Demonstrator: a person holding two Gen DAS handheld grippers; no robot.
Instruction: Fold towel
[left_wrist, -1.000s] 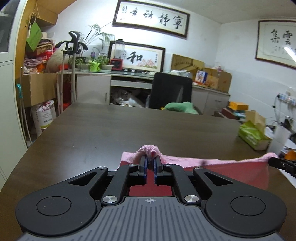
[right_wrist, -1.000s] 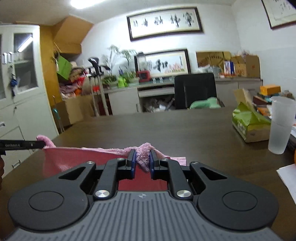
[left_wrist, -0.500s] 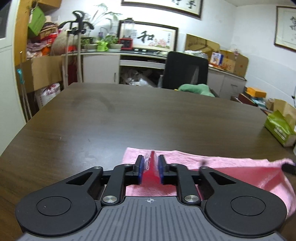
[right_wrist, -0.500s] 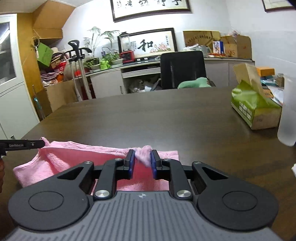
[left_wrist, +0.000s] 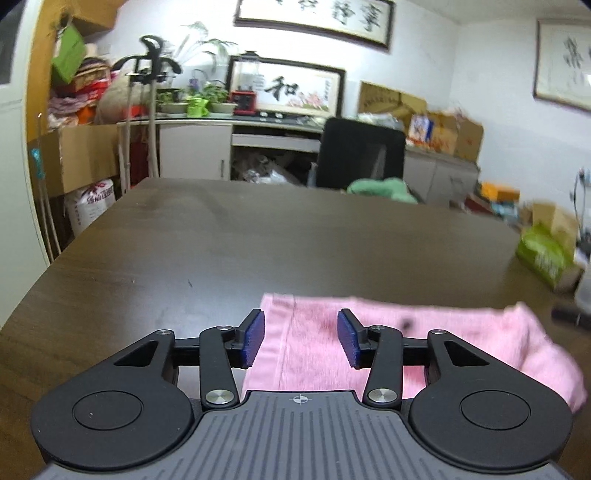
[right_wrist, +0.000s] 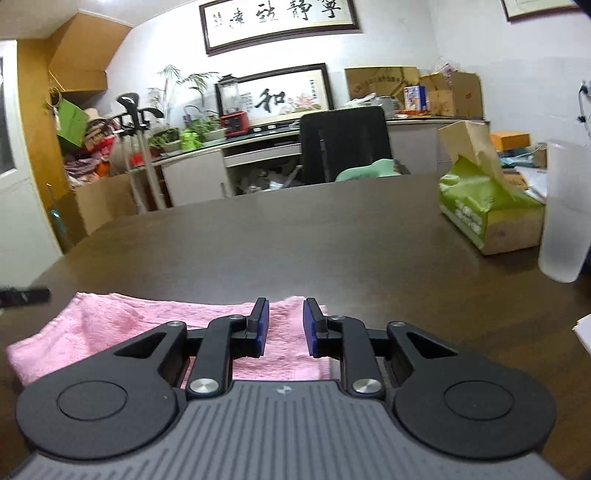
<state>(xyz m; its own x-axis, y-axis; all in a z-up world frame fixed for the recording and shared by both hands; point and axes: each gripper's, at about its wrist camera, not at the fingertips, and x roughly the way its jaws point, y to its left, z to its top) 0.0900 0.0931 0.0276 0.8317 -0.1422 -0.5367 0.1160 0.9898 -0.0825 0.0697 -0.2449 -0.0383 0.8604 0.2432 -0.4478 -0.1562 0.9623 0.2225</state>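
Releasing: both grippers' jaws are opening over the pink towel (left_wrist: 424, 332), pads clear of the cloth, nothing clamped.
Table (left_wrist: 295, 240): dark wood; towel lies along its near edge, folded over, far side bare.
Towel: left end flat and square; the end between the two grippers bunches up in a rounded hump, so the layers probably don't match there.
Tissue box (right_wrist: 484, 218): green, near the right edge, well apart from the towel.
Frosted cup (right_wrist: 565, 210): upright beside the box; a wide right-hand swing could tip it.
Left gripper (left_wrist: 301, 341): jaws wide apart; lifting low could snag the pile and drag the fold open.
Right gripper (right_wrist: 285, 328): narrower gap, cloth lying between pads; same snag risk, likelier here.
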